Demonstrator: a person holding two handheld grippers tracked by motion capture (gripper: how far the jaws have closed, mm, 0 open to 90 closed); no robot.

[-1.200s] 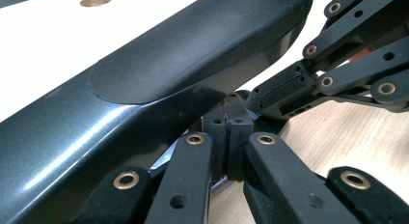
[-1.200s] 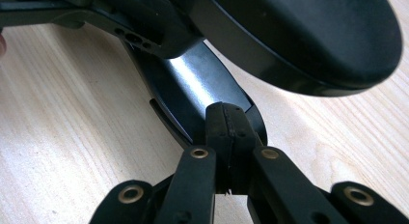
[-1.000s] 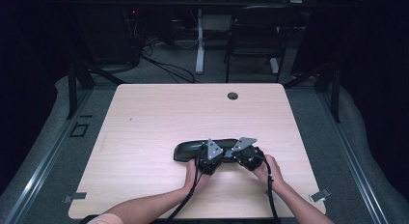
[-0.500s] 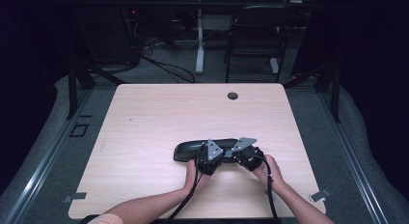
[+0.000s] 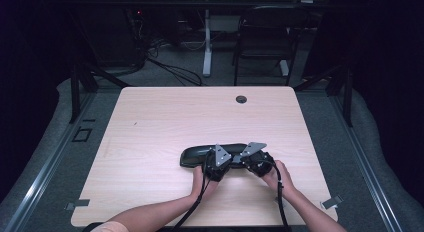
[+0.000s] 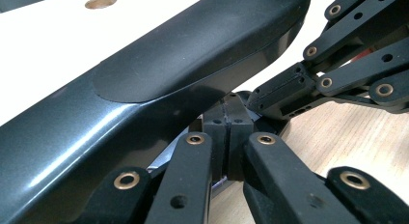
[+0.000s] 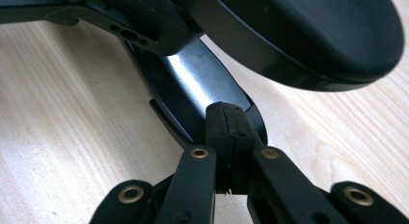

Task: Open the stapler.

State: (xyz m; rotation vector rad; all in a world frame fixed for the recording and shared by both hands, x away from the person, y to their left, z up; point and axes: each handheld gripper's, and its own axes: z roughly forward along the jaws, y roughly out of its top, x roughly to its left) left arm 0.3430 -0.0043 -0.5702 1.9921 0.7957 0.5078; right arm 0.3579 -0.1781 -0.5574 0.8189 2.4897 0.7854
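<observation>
A long, glossy black case (image 5: 200,155) lies on the near middle of the light wooden table (image 5: 165,117). Both grippers sit at its near right end. In the left gripper view my left gripper (image 6: 225,132) is shut, its tips pressed up under the case's (image 6: 159,74) lower edge; I cannot tell whether anything is pinched. My right gripper (image 7: 226,119) is shut on the end of a thin, shiny black flap (image 7: 193,79) that runs out from under the case's rounded lid (image 7: 308,31). From above, the left gripper (image 5: 218,164) and right gripper (image 5: 252,160) are almost touching.
A round cable hole (image 5: 241,99) sits near the table's far edge. Behind the table stand a chair (image 5: 262,37) and a desk leg (image 5: 207,42) with cables on the floor. Tape marks (image 5: 332,202) lie at the near corners. The right gripper's linkage (image 6: 347,55) crosses the left gripper view.
</observation>
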